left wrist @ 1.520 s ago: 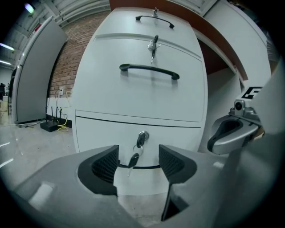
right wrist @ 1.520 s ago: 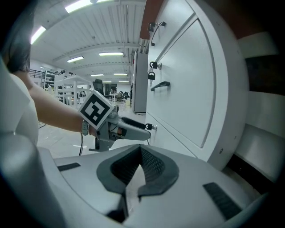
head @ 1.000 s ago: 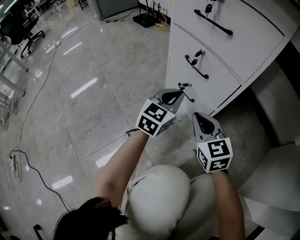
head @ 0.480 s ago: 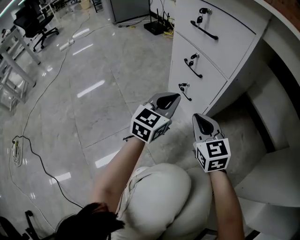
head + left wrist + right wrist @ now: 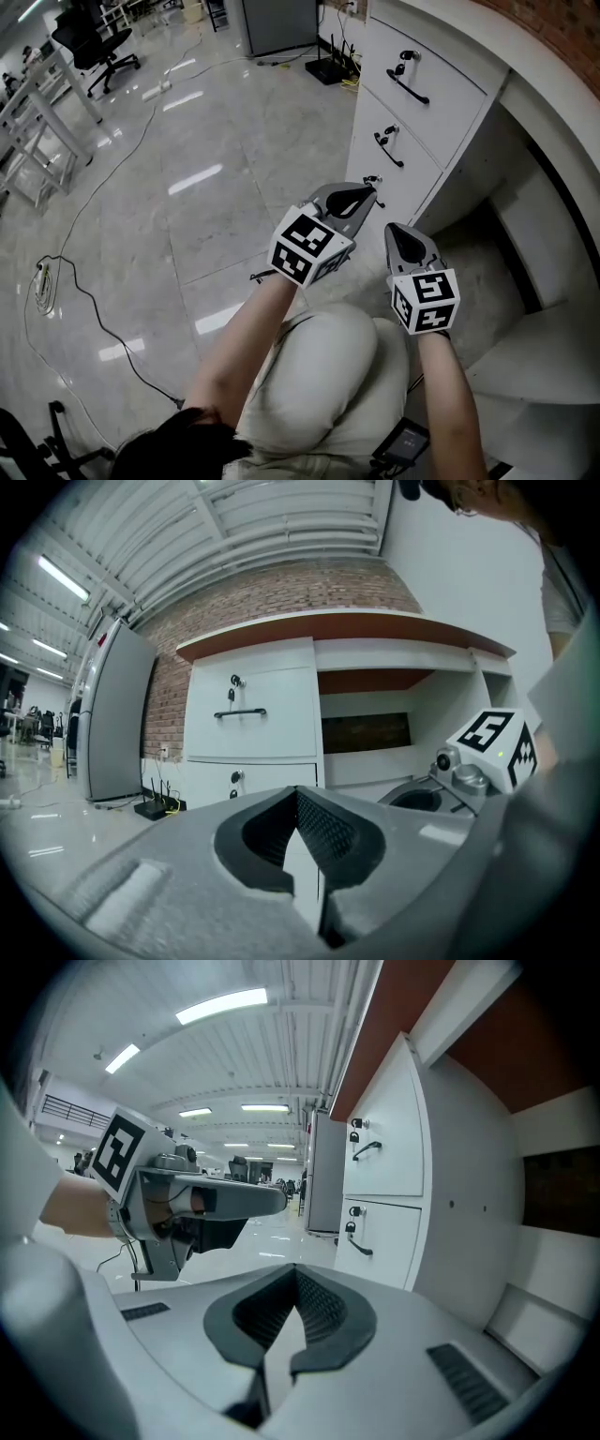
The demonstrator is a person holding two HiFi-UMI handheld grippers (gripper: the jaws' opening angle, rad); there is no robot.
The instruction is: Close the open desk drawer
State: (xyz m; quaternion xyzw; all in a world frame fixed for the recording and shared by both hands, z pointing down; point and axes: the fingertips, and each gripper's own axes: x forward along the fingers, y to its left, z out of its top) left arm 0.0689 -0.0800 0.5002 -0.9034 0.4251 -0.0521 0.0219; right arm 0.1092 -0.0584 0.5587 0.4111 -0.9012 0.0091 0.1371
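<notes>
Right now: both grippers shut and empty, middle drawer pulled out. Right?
Not quite. The middle drawer is closed, its front pushed fully in, as the head view shows. The left gripper and right gripper are shut and empty, as you said.

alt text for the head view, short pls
Seen from above, a person holds the left gripper and the right gripper side by side, both shut and empty, in front of a white drawer unit whose three black-handled fronts look flush. A glossy floor with a loose cable spreads to the left.
</notes>
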